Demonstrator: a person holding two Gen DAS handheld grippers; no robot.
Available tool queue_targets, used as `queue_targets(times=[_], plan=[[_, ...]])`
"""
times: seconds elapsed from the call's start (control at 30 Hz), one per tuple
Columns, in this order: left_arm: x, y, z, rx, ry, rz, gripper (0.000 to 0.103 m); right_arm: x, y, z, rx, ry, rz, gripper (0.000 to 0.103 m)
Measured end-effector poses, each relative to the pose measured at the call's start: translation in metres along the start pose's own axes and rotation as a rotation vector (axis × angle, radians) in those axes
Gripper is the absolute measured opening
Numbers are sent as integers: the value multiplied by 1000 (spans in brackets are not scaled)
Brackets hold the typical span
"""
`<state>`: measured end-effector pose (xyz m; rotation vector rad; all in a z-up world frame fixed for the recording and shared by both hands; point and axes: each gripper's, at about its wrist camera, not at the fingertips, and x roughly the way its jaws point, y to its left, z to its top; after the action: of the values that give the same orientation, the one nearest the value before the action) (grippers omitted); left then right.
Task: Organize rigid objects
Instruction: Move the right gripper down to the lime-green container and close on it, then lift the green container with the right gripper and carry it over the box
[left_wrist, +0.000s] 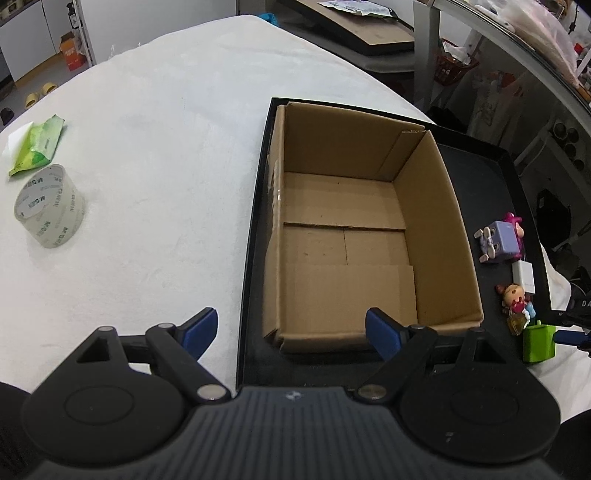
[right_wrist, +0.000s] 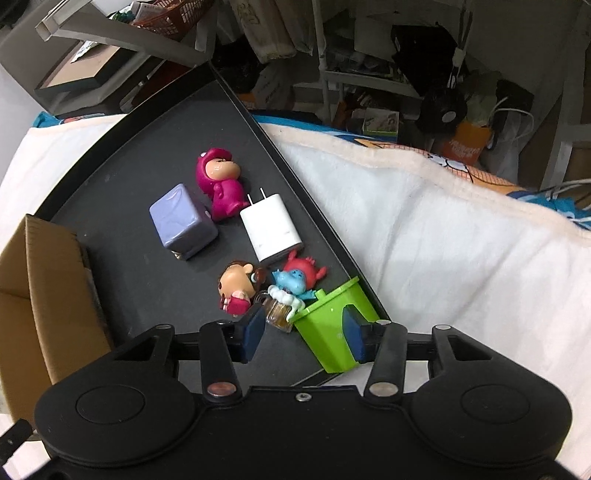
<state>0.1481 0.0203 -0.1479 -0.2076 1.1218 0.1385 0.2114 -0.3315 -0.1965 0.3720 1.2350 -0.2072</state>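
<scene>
right gripper (right_wrist: 303, 338) straddles 1 green bin (right_wrist: 332, 328) beside 3 figurines (right_wrist: 221, 181).

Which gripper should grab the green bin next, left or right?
Right. The right gripper is open with its fingers already straddling the green bin on the black tray. The left gripper hangs open over the empty cardboard box, away from it.
</scene>
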Motion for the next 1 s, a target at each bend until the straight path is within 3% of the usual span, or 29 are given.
queue_targets(times=[0.13,0.2,0.63,0.7,0.77,0.87,1.0], plan=[[4,-1,5,-2,1,9,86,4,-2,2,4,5,-47,52],[5,0,6,-9,-2,10,86,13,-8,3,29,50,-50,52],[10,8,14,-32,-56,25,83,31,13,-1,-85,111,-97,63],[11,10,14,-35,-70,30,83,35,16,-2,-96,117,-110,58],[13,11,15,-40,-78,39,83,49,16,-4,-77,193,-43,49],[18,12,17,-49,-77,45,77,54,21,-4,-83,199,-40,47],[20,12,18,-54,-84,40,57,46,18,-1,-55,151,-3,46]])
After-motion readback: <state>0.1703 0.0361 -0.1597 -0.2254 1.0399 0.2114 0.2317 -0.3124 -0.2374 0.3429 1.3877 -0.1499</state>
